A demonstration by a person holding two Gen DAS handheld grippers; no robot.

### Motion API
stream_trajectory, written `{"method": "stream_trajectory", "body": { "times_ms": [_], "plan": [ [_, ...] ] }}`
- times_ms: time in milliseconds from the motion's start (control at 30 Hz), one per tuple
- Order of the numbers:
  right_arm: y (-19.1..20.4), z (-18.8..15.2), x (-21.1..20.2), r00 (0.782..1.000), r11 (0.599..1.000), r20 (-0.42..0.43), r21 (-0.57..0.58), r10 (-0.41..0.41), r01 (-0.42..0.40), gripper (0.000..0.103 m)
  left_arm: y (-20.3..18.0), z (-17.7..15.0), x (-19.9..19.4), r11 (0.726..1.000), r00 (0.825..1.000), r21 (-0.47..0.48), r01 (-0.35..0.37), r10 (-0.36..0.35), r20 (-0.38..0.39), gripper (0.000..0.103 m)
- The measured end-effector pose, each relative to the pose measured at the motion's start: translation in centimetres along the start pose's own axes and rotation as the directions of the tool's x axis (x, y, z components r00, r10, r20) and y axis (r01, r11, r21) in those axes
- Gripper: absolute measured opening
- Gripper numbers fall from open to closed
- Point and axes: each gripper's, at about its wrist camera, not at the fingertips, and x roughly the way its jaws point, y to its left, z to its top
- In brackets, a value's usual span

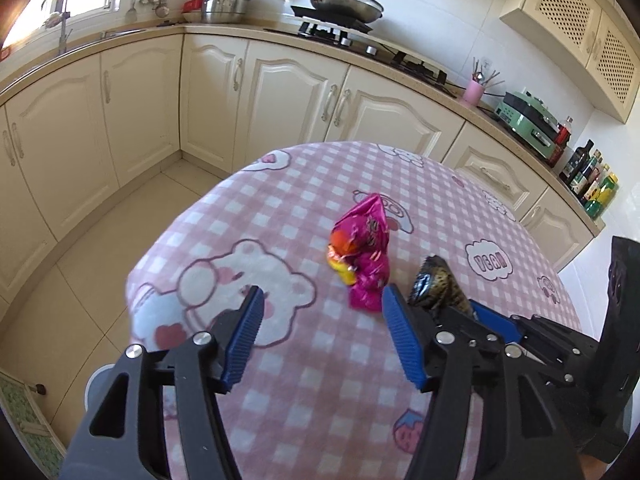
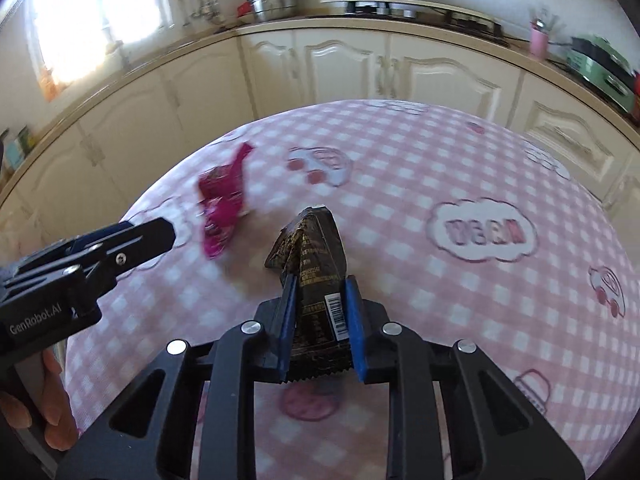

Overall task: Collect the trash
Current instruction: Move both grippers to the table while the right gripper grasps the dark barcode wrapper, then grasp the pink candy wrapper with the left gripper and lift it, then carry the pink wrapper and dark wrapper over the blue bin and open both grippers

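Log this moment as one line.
right gripper: shut on crumpled black foil wrapper | left gripper: open, near crumpled magenta foil wrapper

Pink wrapper [image 2: 224, 204] motion-blurred

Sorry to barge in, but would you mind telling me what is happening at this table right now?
A person with a gripper in each hand is clearing snack wrappers off a table with a pink checked cloth. The right gripper is clamped on a crumpled black and gold foil wrapper. The left gripper is open and empty, its jaws just short of a crumpled magenta foil wrapper lying on the cloth, not yet picked up.
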Motion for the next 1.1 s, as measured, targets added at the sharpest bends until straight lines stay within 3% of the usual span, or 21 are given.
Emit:
{"method": "stream_trajectory", "body": {
  "times_ms": [167, 333, 367, 400, 467, 867, 1100],
  "plan": [
    [-1.5, 0.2, -0.1, 1.0, 0.998, 0.022, 0.056, 0.0, -0.001, 0.022, -2.3, 0.7, 2.3, 0.999, 1.0, 0.036, 0.018, -0.017, -0.024, 0.06],
    [-1.4, 0.6, -0.1, 0.999, 0.999, 0.023, 0.043, 0.027, -0.028, 0.021, -3.3, 1.4, 4.5, 0.998, 0.999, 0.054, -0.01, 0.013, -0.05, 0.058],
    [-1.1, 0.6, -0.2, 0.999, 0.999, 0.022, 0.042, 0.03, -0.031, 0.021, -3.4, 1.4, 4.9, 0.998, 0.998, 0.058, -0.015, 0.018, -0.056, 0.038],
    [-1.0, 0.6, -0.2, 0.999, 0.999, 0.022, 0.041, 0.036, -0.037, 0.021, -3.5, 1.4, 5.2, 0.998, 0.998, 0.062, -0.011, 0.015, -0.068, 0.031],
    [-1.0, 0.7, -0.3, 0.999, 0.998, 0.026, 0.037, 0.041, -0.042, 0.021, -3.5, 1.3, 5.0, 0.998, 0.998, 0.066, -0.008, 0.012, -0.057, 0.03],
    [2.2, 1.4, -2.9, 0.993, 0.997, 0.096, 0.004, 0.074, -0.074, 0.02, -0.9, -0.1, -2.6, 0.999, 0.999, 0.049, -0.006, 0.004, 0.038, 0.028],
    [7.6, 0.9, -5.6, 0.982, 0.989, 0.129, -0.063, 0.14, -0.133, 0.02, 3.6, -2.1, -8.5, 0.999, 0.994, -0.02, -0.037, 0.039, 0.098, 0.028]
  ]
}}
